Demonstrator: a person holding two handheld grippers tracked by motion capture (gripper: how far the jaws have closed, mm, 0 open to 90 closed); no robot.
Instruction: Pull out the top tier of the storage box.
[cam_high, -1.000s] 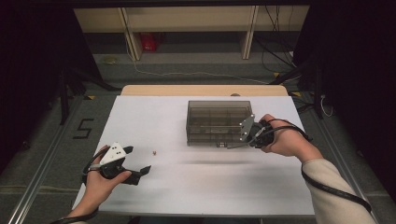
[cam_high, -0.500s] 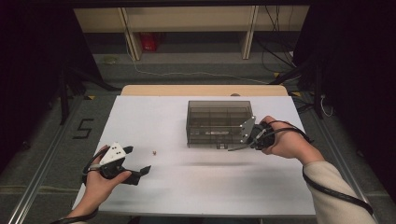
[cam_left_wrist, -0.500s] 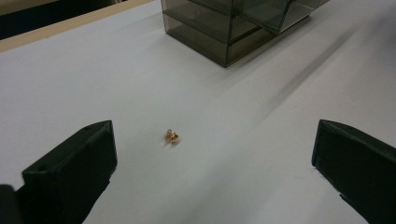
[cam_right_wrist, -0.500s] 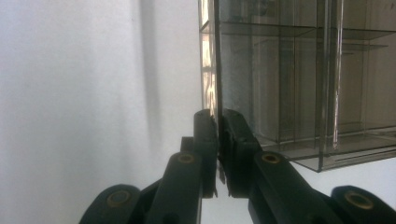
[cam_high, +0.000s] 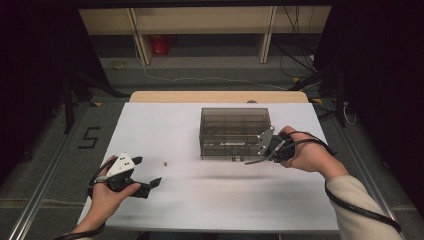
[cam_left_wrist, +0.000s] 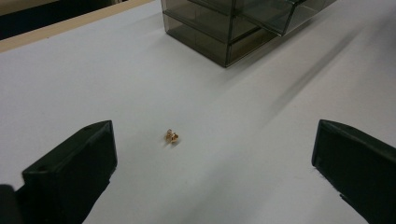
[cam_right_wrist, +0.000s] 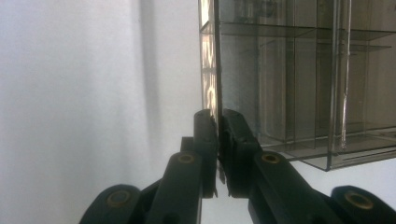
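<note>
The right tool (cam_right_wrist: 217, 122) is clenched on the box's (cam_high: 235, 131) near wall edge — mid-counter (cam_high: 210, 205), toward the back. The left tool (cam_left_wrist: 212, 154), released, faces a small brass part (cam_left_wrist: 172, 136) with bare white room around.

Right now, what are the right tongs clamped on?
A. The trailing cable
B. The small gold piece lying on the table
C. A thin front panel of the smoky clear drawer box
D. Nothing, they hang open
C: in the right gripper view the right tongs pinch a thin panel edge of the drawer box.
</note>
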